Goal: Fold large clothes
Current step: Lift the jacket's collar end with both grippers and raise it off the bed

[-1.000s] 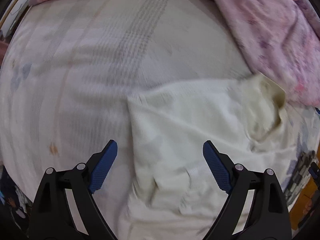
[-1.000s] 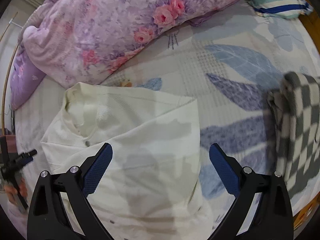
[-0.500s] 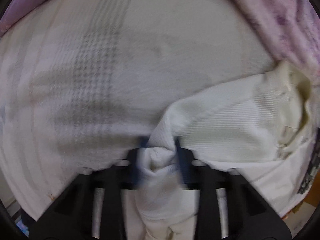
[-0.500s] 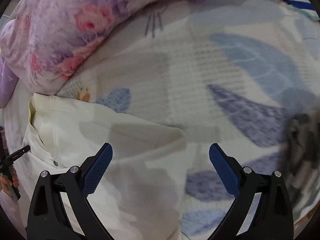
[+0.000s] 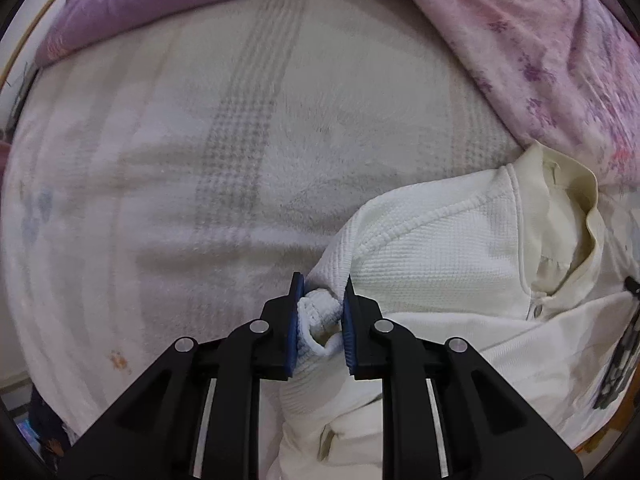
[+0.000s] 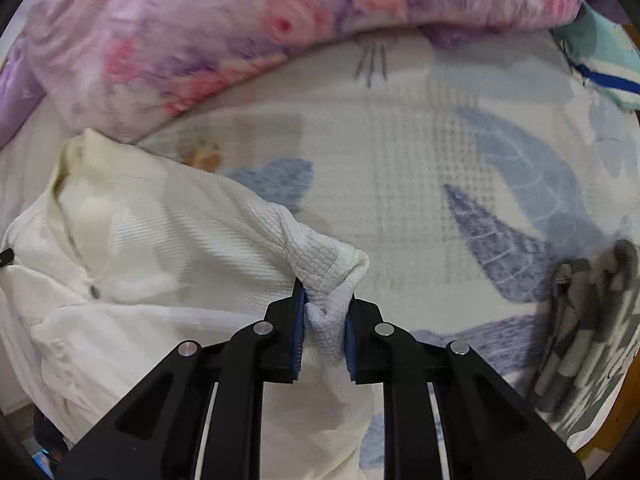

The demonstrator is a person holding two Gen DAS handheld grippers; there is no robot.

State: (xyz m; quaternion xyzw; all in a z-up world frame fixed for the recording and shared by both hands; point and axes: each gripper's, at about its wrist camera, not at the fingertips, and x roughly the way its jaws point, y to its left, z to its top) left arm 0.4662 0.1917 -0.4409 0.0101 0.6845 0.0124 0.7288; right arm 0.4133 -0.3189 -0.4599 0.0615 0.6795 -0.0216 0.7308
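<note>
Both jaws just closed: left gripper (image 5: 320,300) and right gripper (image 6: 325,304) each pinching cream shirt (image 5: 432,264) fold.

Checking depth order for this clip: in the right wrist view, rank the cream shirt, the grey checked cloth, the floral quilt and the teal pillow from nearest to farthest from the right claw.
1. Cream shirt: pinched in the right claw, spreading left.
2. Grey checked cloth: right edge.
3. Floral quilt: across the top, upper left.
4. Teal pillow: far upper right corner.
</note>
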